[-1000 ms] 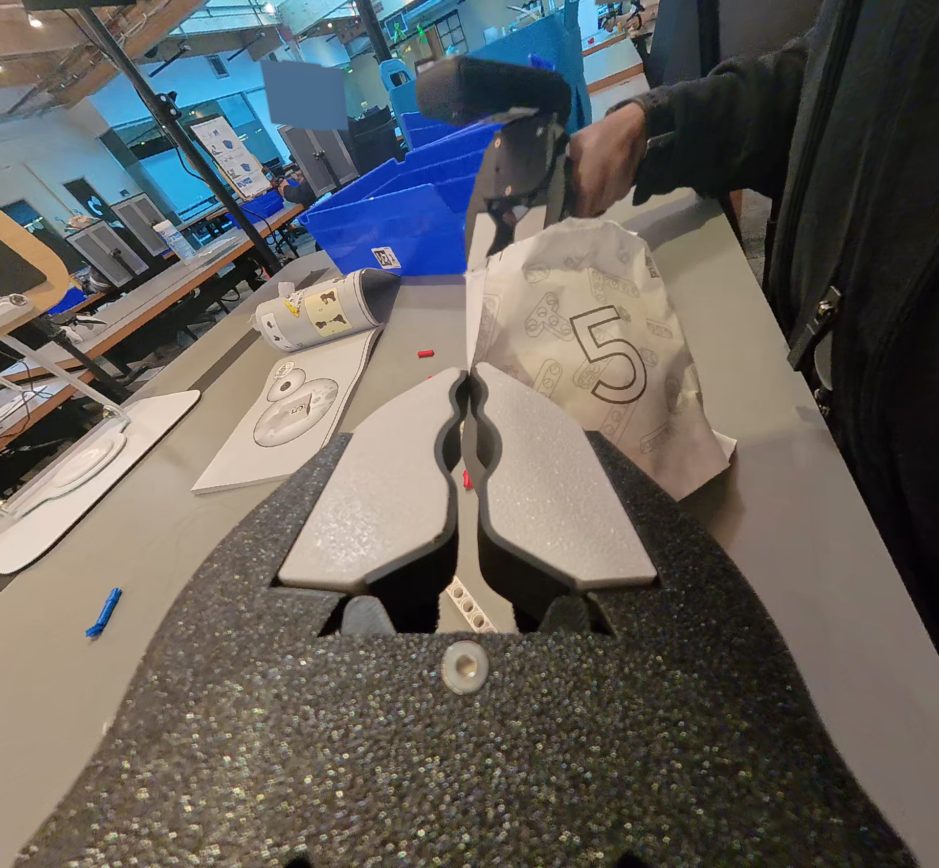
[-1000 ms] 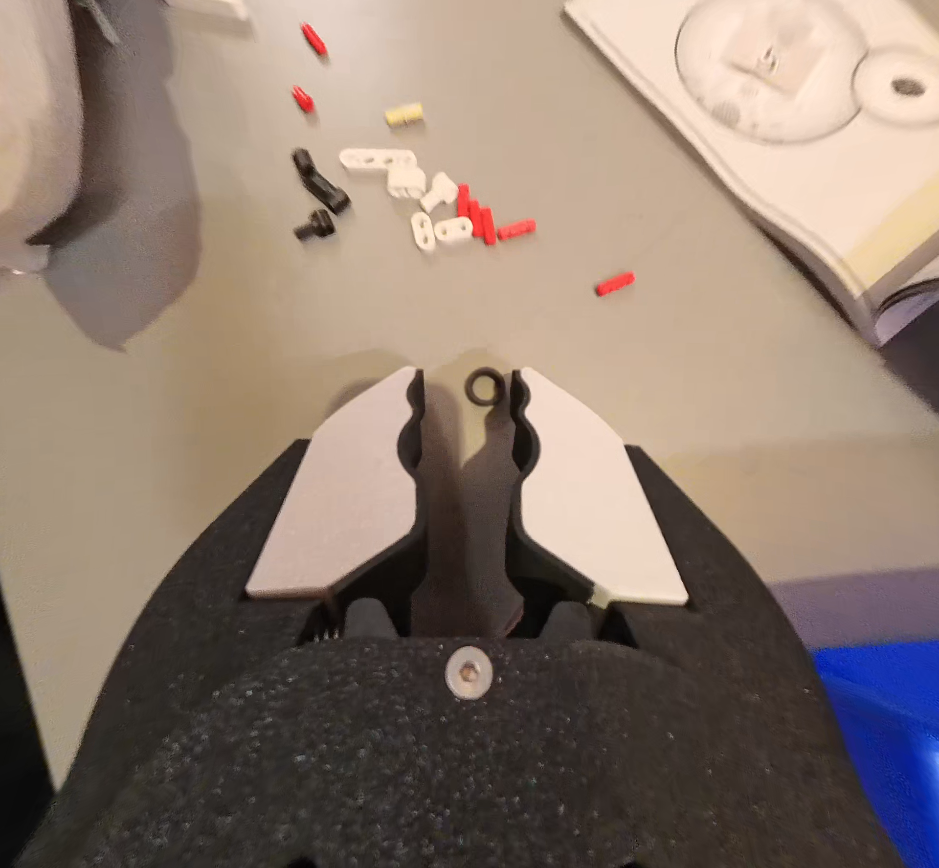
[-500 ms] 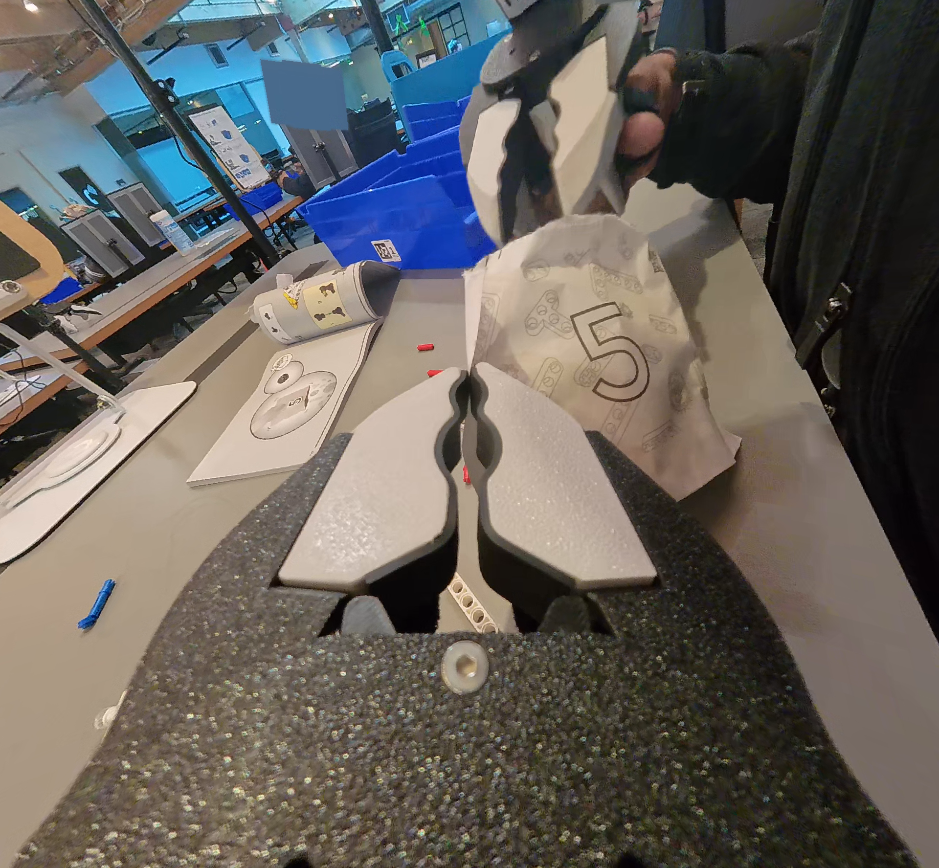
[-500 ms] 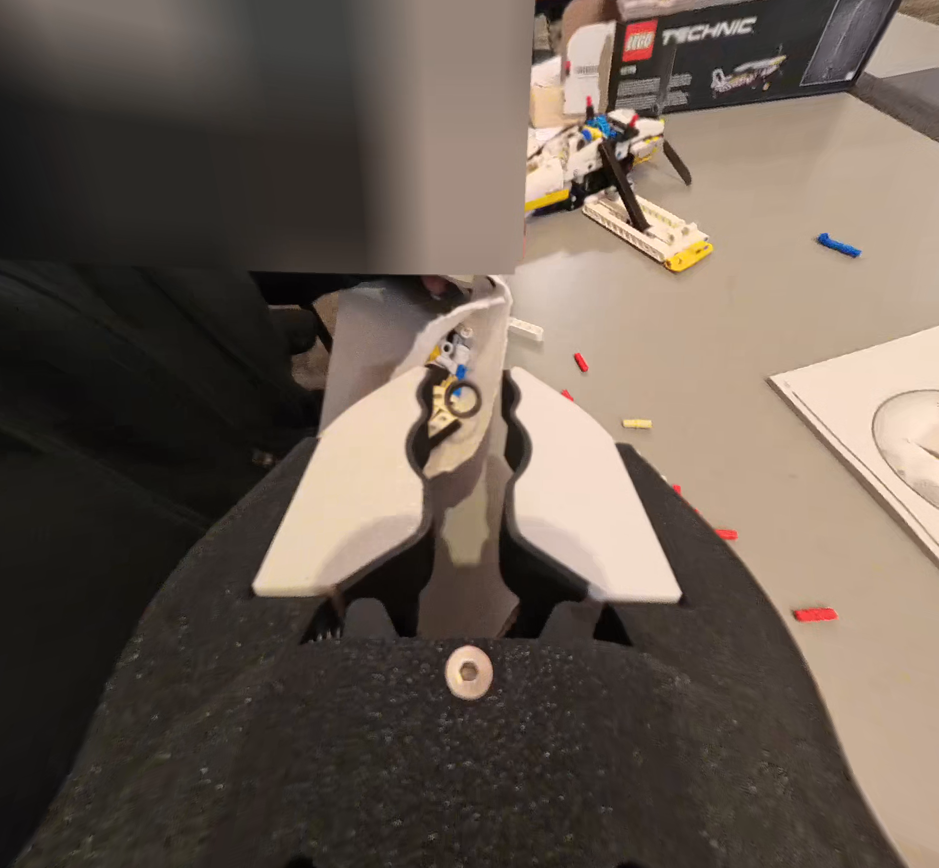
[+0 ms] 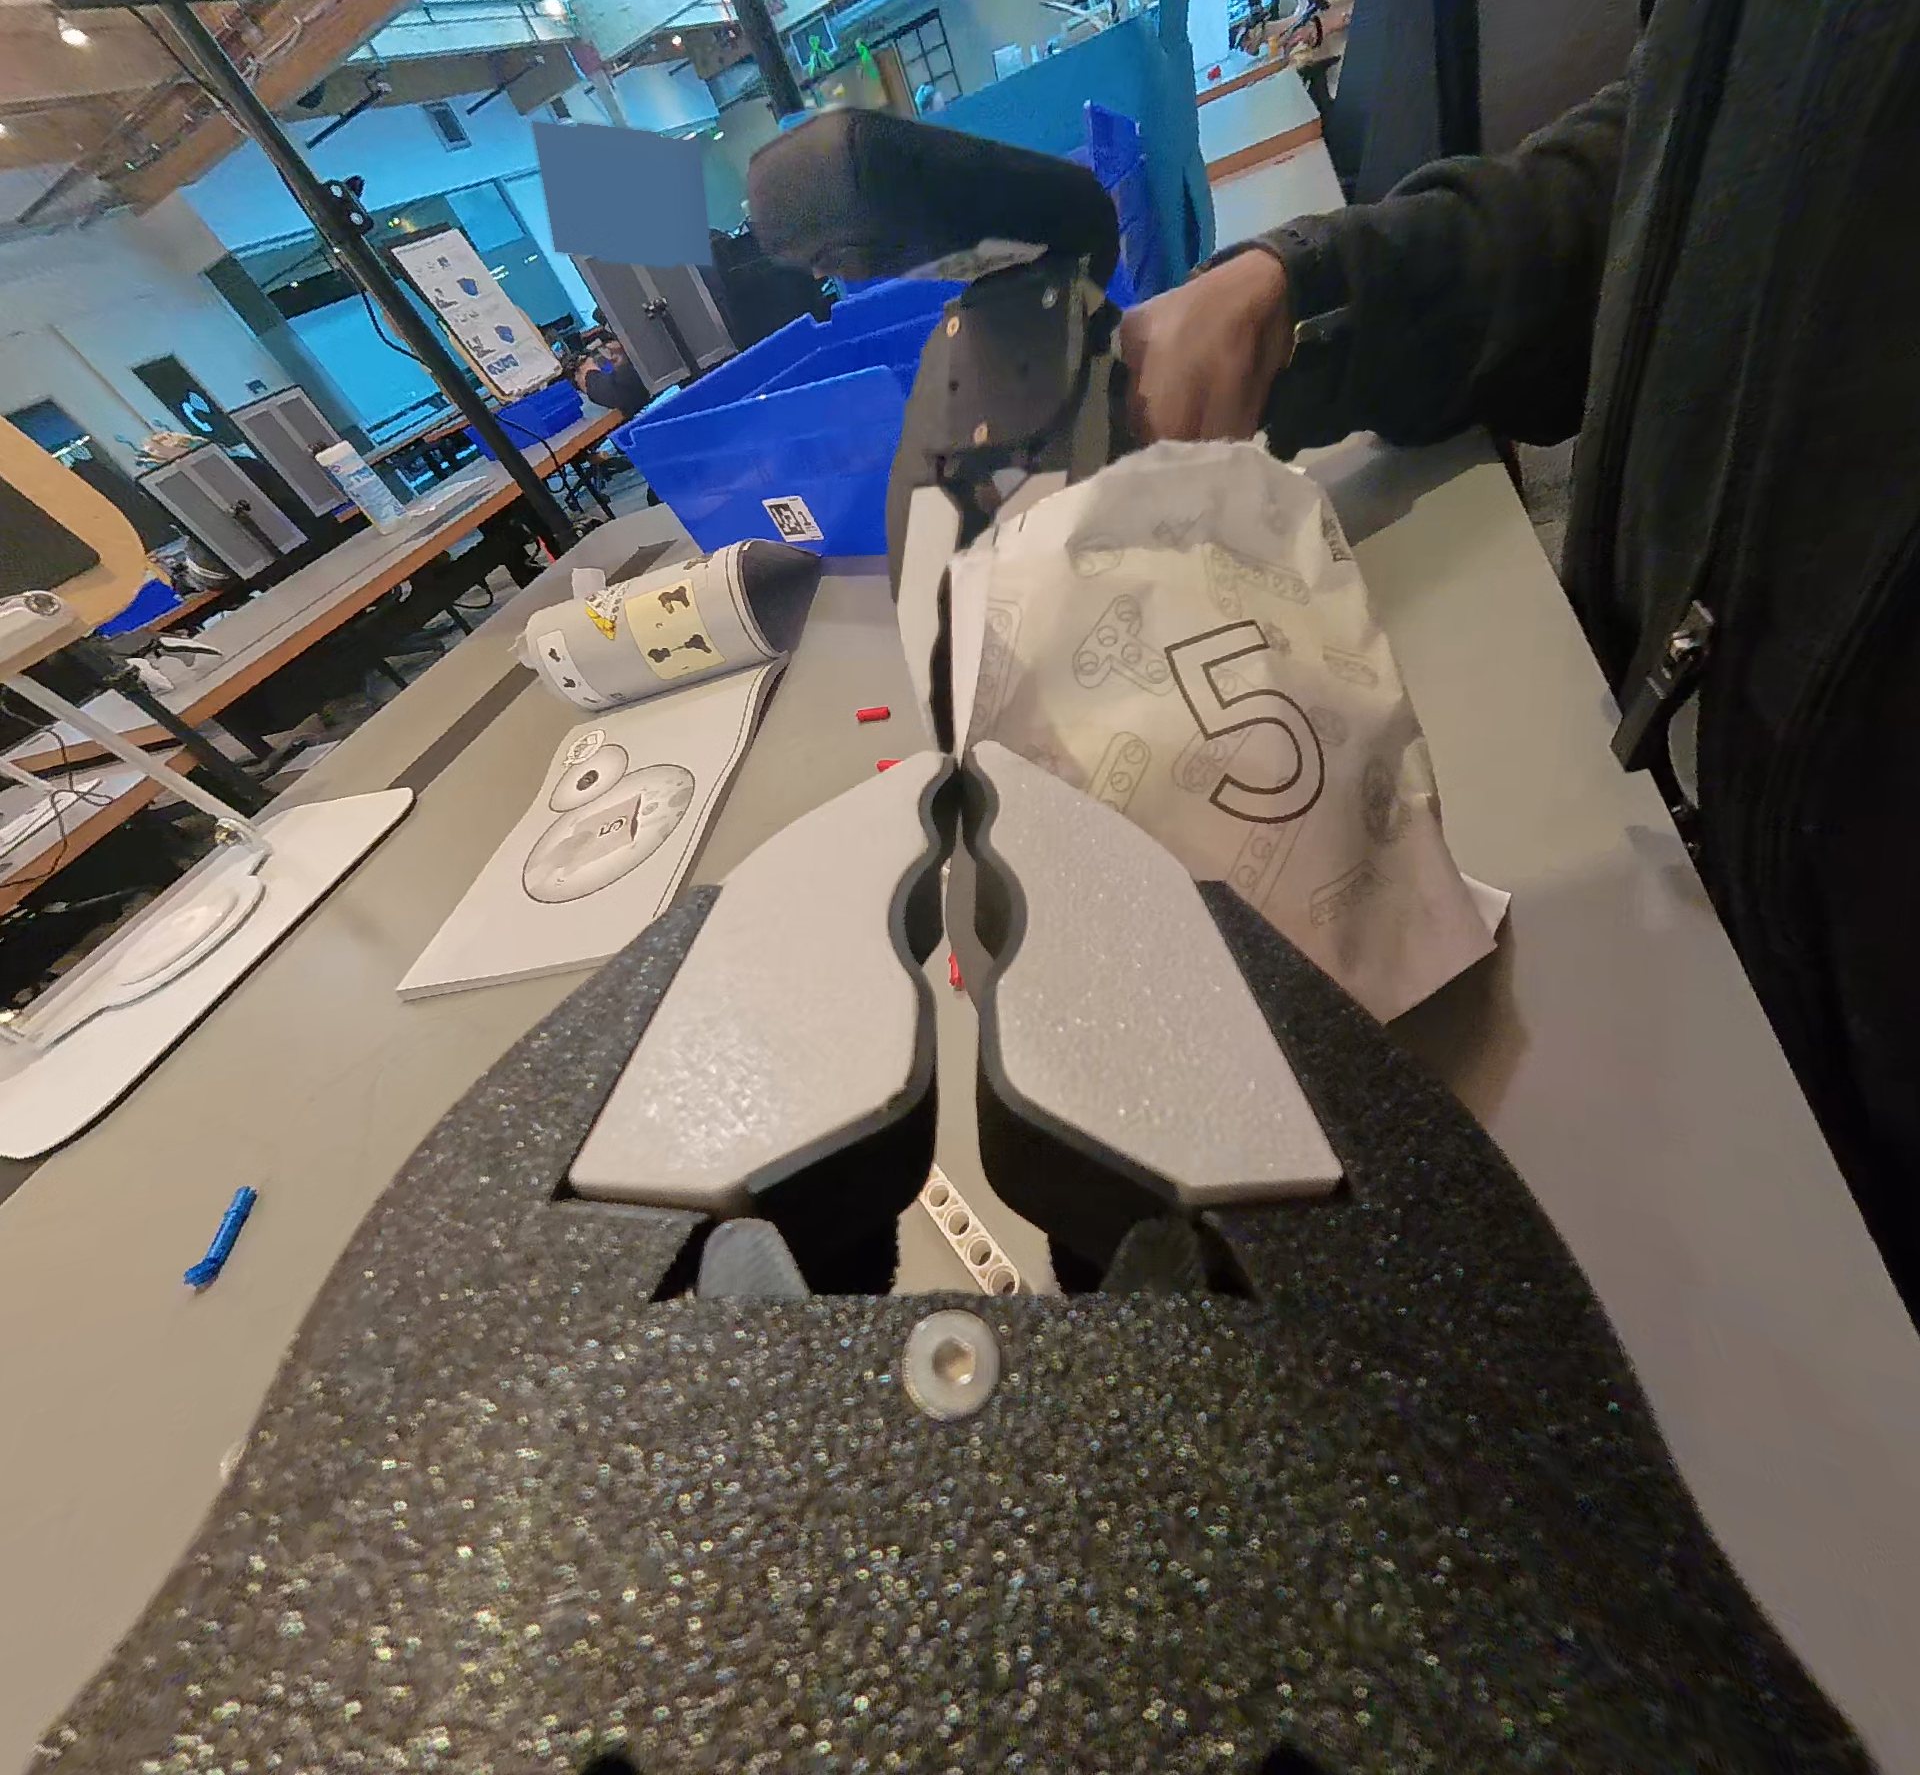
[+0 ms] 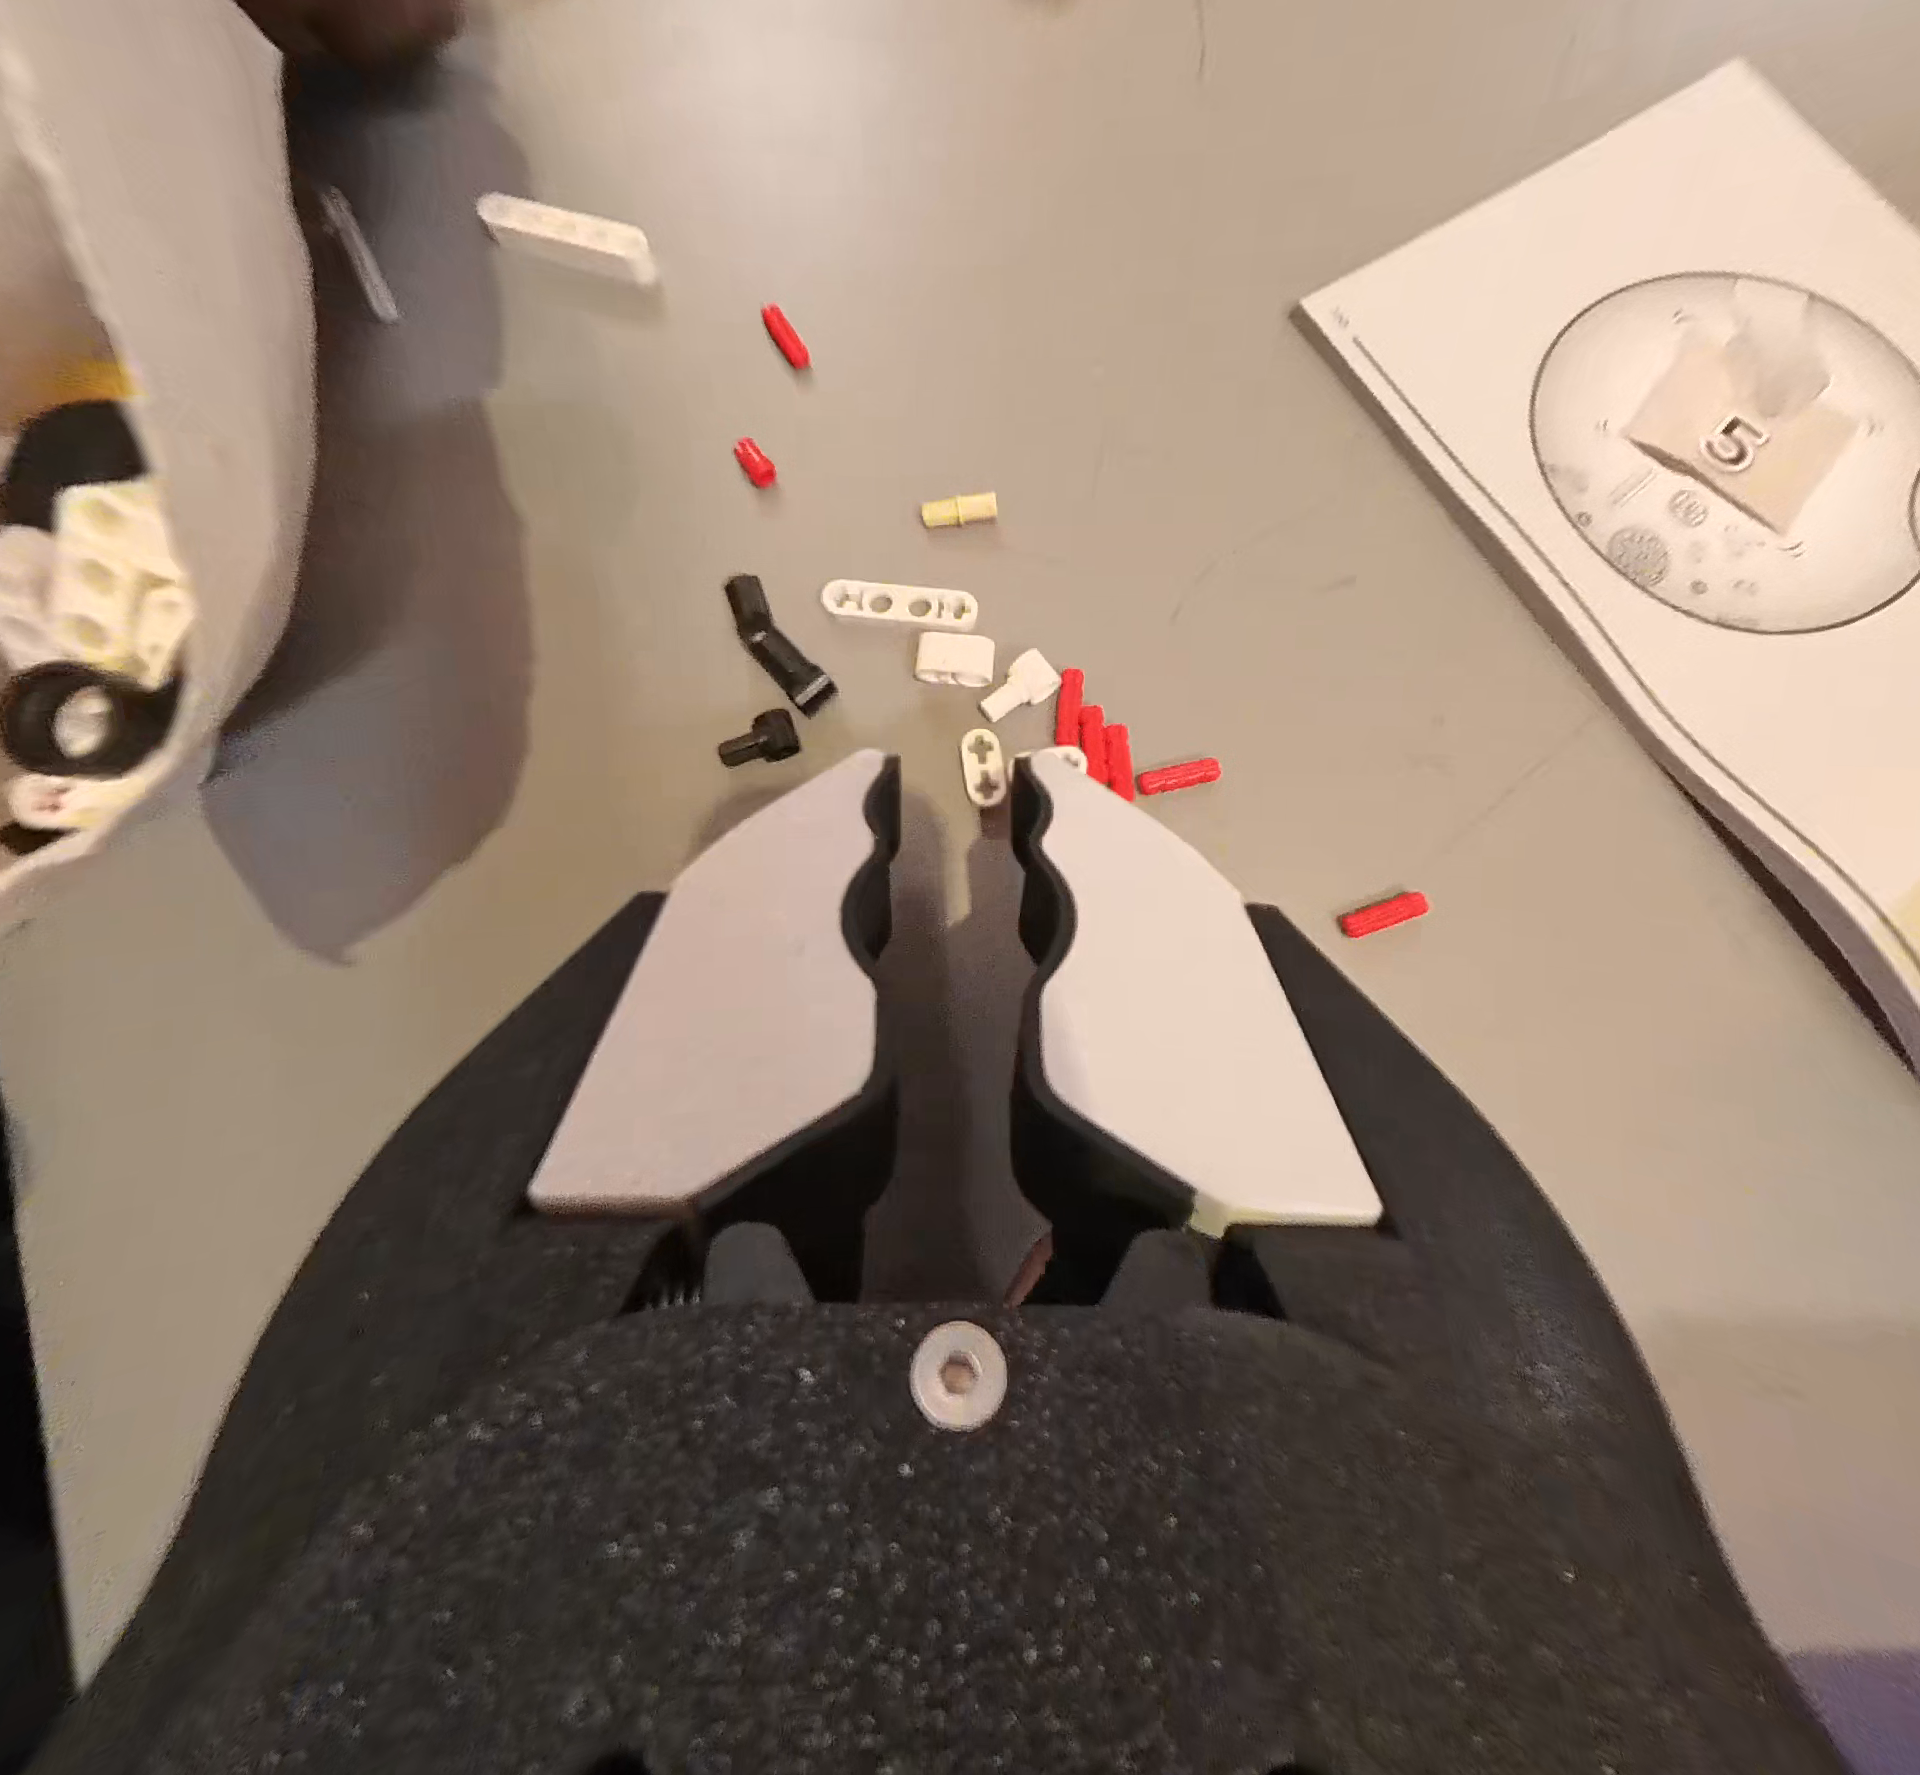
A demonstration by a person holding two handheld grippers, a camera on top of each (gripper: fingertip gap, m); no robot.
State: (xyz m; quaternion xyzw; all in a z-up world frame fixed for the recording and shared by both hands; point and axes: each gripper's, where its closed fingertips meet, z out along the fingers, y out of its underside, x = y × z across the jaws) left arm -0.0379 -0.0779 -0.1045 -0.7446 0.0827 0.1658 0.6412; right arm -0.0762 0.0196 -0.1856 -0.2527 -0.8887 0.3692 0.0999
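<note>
Right gripper [image 6: 954, 769] swung up toward the mouth of the white paper bag [image 5: 1226, 728] 0.5 s back, then came down again; it now points at the loose parts on the grey table [image 6: 1299, 167]. A small black ring that sat between its fingertips in both earlier views was gone. Its jaws stood a bit narrower than 1 s ago, nothing between them. A small white link [image 6: 985, 765] lay on the table just ahead of the fingertips.
</note>
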